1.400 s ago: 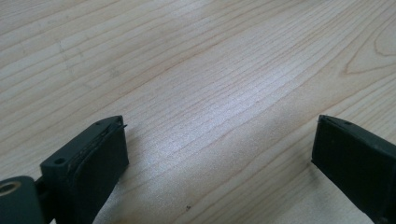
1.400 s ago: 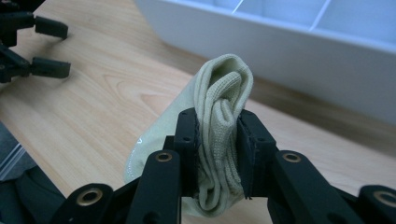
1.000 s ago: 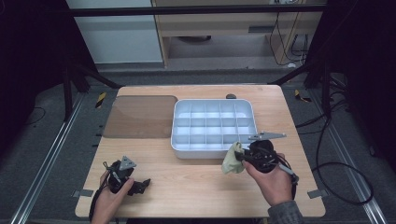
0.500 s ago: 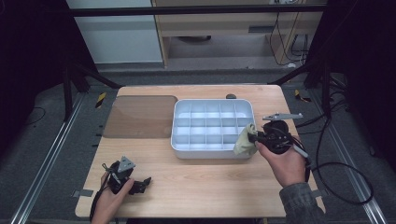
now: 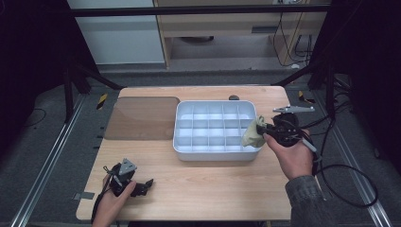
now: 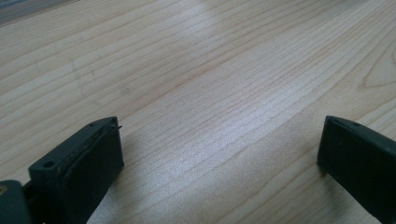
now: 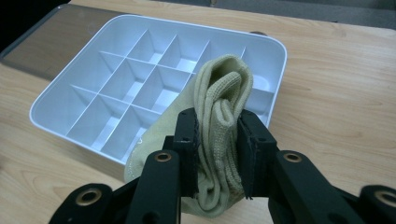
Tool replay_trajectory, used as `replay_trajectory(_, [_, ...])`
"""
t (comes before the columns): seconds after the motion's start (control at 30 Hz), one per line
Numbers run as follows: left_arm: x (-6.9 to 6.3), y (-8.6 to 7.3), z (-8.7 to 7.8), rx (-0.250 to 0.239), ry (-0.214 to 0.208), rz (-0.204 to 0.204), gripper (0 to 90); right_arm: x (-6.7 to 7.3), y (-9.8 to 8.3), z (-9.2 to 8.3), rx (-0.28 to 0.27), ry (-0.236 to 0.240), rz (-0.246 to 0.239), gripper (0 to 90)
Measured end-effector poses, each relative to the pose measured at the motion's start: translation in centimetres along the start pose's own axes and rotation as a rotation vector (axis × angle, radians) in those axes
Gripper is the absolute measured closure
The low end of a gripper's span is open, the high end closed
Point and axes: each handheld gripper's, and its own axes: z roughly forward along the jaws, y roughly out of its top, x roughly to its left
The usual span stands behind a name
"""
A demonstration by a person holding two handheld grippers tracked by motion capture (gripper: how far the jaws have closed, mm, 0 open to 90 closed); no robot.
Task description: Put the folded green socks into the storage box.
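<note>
The right gripper (image 7: pixel 218 140) is pinching a sock (image 7: pixel 219 116). Its two black jaws press on the sock from both sides, and the sock bulges out above and below them. The sock is pale yellow-green, soft and knitted, with little ribs in the cloth. It is folded over itself in a bunch.

In the high view the right gripper (image 5: pixel 263 128) holds the sock (image 5: pixel 253 134) up in the air, just over the right edge of the tray (image 5: pixel 179 125). The sock hangs down and partly covers that edge.

The tray is white, hard plastic with round corners. Thin walls cut it into many small square boxes, and every box I can see looks empty.

I think the job now is carrying the sock to a box in the tray. Next, the hand needs to move the sock over one box, lower it in, and spread the jaws to let go. The sock is floppy and the boxes are small, so it may need a push to fit.

The left gripper (image 5: pixel 140 187) rests low on the wooden table (image 5: pixel 213 189) near the front left corner. Its jaws are spread wide with nothing between them. The table is light wood with wavy lines. A flat brown mat (image 5: pixel 142 118) lies left of the tray.
</note>
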Motion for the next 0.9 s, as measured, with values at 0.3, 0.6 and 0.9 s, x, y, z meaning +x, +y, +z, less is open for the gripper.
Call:
replay_trajectory(0.3, [0.2, 0.4, 0.4, 0.001, -0.012, 0.012, 0.0, -1.1, 1.2, 1.1, -0.001, -0.034, -0.008, 71.6])
replay_trajectory(0.6, [0.5, 0.7, 0.7, -0.002, -0.027, 0.024, 0.0, -0.7, 2.7, 0.9, -0.009, -0.090, -0.087, 71.6])
replay_trajectory(0.9, [0.7, 0.9, 0.9, -0.002, -0.042, 0.038, 0.0, -0.3, 3.8, 1.7, 0.008, -0.101, -0.135, 71.6])
